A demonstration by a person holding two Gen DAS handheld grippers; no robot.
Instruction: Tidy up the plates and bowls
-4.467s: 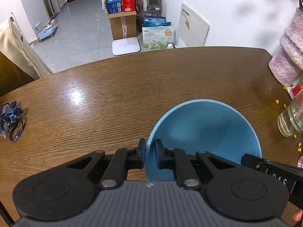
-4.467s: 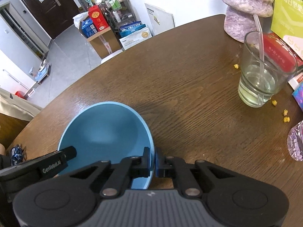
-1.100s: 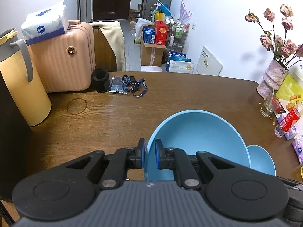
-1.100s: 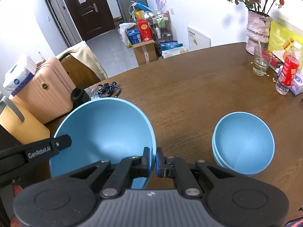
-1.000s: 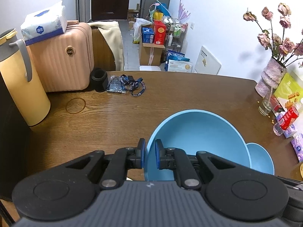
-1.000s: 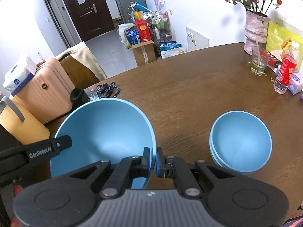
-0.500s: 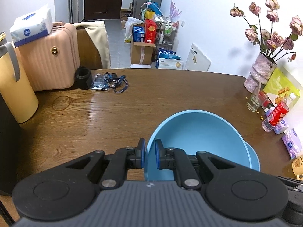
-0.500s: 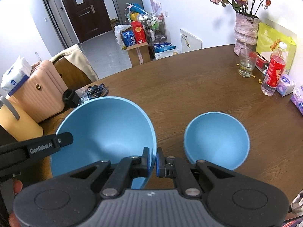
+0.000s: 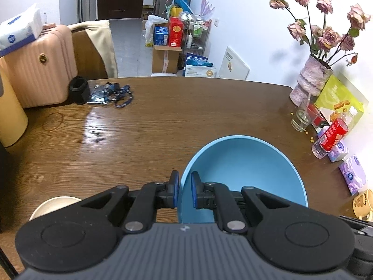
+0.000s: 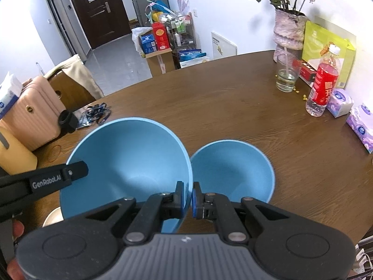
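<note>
Left gripper (image 9: 184, 190) and right gripper (image 10: 187, 197) both clamped on rim of blue bowl (image 10: 126, 161), held just beside blue bowl stack (image 10: 233, 170); nesting not yet done; cream plate (image 9: 54, 206) waits, untouched.

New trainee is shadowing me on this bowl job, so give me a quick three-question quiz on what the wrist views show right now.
1. True or false: both grippers grip the rim of the same large blue bowl.
2. In the right wrist view, the smaller blue bowl on the table lies on which side of the held bowl: A) left, B) right, C) behind it?
3. Fill in: the plastic bottle near the drinking glass has a ____ label.

Key: 1 true: left gripper and right gripper each have jaws shut on its rim. 2 B. 3 red.
</note>
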